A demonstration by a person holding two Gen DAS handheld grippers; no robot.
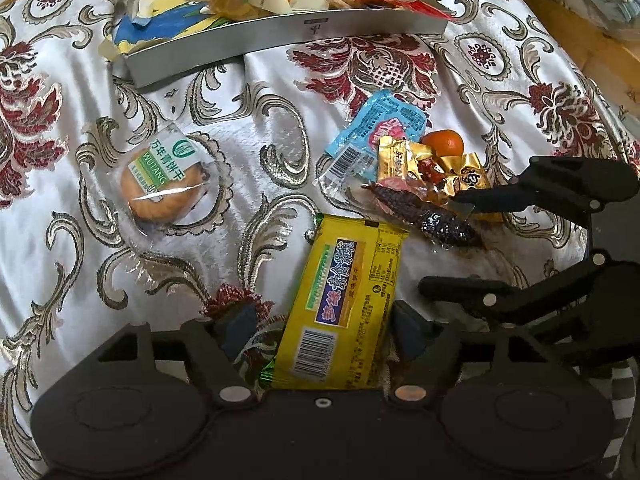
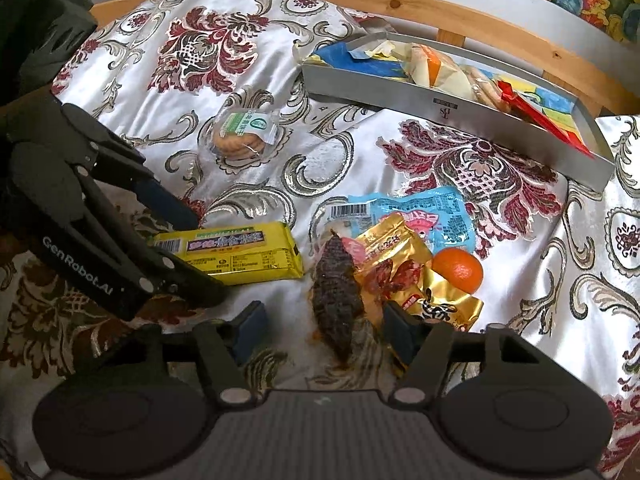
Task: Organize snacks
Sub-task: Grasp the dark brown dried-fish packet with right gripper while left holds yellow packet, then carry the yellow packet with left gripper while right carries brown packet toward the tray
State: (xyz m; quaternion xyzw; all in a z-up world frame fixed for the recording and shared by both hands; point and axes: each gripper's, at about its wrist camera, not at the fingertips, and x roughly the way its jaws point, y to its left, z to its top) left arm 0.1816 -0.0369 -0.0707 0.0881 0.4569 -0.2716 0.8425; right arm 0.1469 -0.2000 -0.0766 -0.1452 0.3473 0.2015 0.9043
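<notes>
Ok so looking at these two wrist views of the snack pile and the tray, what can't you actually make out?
- Near end of the yellow cracker pack: left wrist view, hidden under the left gripper.
- Gold packets: both views, overlapping each other, so the count is unclear.
- Tray contents: both views, the near wall hides the lower layer.
- Blue packet print: too small and glossy to read.
- Person: out of frame.
</notes>
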